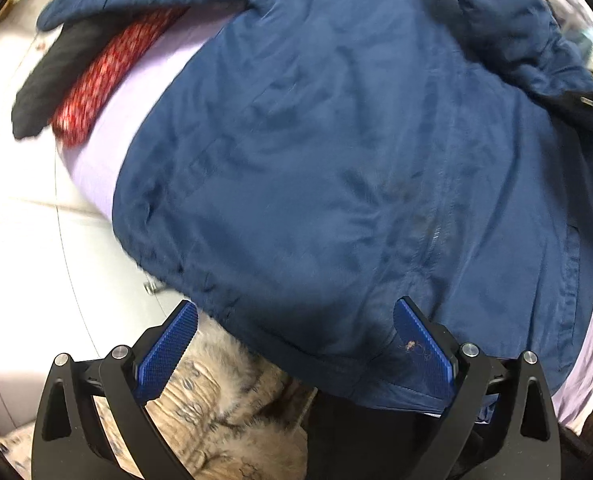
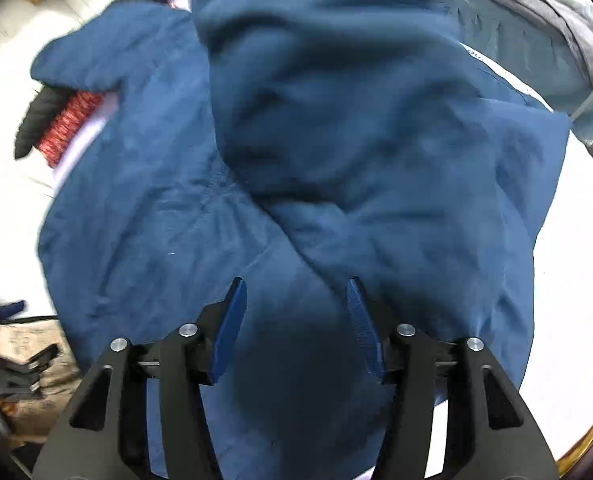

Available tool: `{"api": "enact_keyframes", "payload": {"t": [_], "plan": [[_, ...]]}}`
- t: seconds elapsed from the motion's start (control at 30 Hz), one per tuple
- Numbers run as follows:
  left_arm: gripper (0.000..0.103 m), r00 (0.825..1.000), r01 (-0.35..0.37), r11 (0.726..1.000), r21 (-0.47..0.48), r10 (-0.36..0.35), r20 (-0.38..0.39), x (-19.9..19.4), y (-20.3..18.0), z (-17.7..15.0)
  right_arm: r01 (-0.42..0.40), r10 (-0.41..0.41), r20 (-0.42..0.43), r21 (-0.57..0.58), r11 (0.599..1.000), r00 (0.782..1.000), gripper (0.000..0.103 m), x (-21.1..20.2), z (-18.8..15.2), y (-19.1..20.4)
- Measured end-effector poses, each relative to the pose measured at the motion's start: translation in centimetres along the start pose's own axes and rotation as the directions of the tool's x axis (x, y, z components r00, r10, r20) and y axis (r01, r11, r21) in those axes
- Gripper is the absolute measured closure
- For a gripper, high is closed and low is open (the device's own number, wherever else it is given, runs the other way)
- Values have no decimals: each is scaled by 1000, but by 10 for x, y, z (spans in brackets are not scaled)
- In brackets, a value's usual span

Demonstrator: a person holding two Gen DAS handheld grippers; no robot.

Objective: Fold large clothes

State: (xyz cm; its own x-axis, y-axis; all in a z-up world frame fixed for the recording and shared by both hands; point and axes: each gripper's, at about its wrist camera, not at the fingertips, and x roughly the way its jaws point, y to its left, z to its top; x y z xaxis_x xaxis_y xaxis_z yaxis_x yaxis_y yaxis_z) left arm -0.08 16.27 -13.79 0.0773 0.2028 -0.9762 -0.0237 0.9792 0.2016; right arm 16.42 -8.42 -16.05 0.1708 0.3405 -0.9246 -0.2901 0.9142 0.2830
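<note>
A large navy blue jacket (image 1: 336, 140) lies spread over a lilac sheet (image 1: 136, 104), its zipper running down the front. My left gripper (image 1: 296, 312) is open at the jacket's hem, which drapes between its blue pads. In the right wrist view the same jacket (image 2: 296, 140) fills the frame, with a sleeve folded across its body. My right gripper (image 2: 294, 292) is open just above the jacket cloth, holding nothing.
A red patterned garment (image 1: 108, 72) and a black one (image 1: 52, 76) lie beyond the jacket on the left. A beige furry rug (image 1: 216, 400) lies below the left gripper. A grey garment (image 2: 536, 8) lies at the far right. Clutter and a box (image 2: 20, 356) sit lower left.
</note>
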Motion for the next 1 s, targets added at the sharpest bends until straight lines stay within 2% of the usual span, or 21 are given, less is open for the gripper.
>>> {"api": "enact_keyframes", "payload": {"t": [0.07,0.13,0.2,0.27,0.33,0.4,0.47,0.53,0.57,0.6,0.63,0.67,0.7,0.77,0.83,0.9,0.93,1.0], "plan": [[6,1000,21,999,-44,-22,-17,6,8,-1,-16,17,42,-29,999,999,33,-20,-1,1],[6,999,36,997,-73,-38,-22,10,13,1,-24,29,87,-59,998,996,33,-36,-4,3],[6,999,39,996,-78,-41,-20,11,14,4,1,5,135,-49,999,991,33,-52,-2,-5],[6,999,39,997,-63,-40,-12,12,12,8,28,-30,180,12,1000,983,33,-60,6,-19],[6,999,37,998,-43,-37,-1,10,9,12,4,-33,219,133,991,975,30,-65,18,-45],[6,999,40,999,-27,-40,8,8,5,14,-54,-11,240,262,964,971,27,-67,27,-71],[6,999,45,999,-15,-45,18,5,3,15,-108,12,244,385,917,970,27,-54,36,-96],[6,999,38,999,-10,-38,22,3,5,14,-124,31,218,424,897,975,27,-40,41,-108],[6,999,36,999,-13,-36,20,3,5,13,-107,24,193,430,896,981,30,-30,44,-108],[6,999,36,999,-17,-36,18,3,7,12,-105,28,183,424,900,983,39,-24,46,-105],[6,999,36,999,-28,-36,13,4,10,11,-114,43,180,407,906,983,48,-20,49,-100],[6,999,36,999,-40,-35,7,6,14,9,-104,42,173,372,922,984,64,-18,51,-86],[6,999,37,998,-50,-36,4,8,19,9,-77,18,179,328,942,984,85,-20,52,-73],[6,999,46,995,-85,-47,-8,12,27,9,-26,-13,201,189,982,979,88,-27,53,-39],[6,998,59,991,-116,-61,-13,15,35,12,68,-68,224,9,998,972,88,-34,47,3],[6,998,66,988,-141,-67,-3,15,40,17,173,-117,242,-222,960,963,89,-33,29,57],[6,998,66,987,-148,-66,4,14,40,20,198,-127,233,-311,930,964,89,-28,16,78],[6,997,73,986,-148,-70,26,10,41,29,203,-139,182,-407,891,973,87,-12,-8,101]]}}
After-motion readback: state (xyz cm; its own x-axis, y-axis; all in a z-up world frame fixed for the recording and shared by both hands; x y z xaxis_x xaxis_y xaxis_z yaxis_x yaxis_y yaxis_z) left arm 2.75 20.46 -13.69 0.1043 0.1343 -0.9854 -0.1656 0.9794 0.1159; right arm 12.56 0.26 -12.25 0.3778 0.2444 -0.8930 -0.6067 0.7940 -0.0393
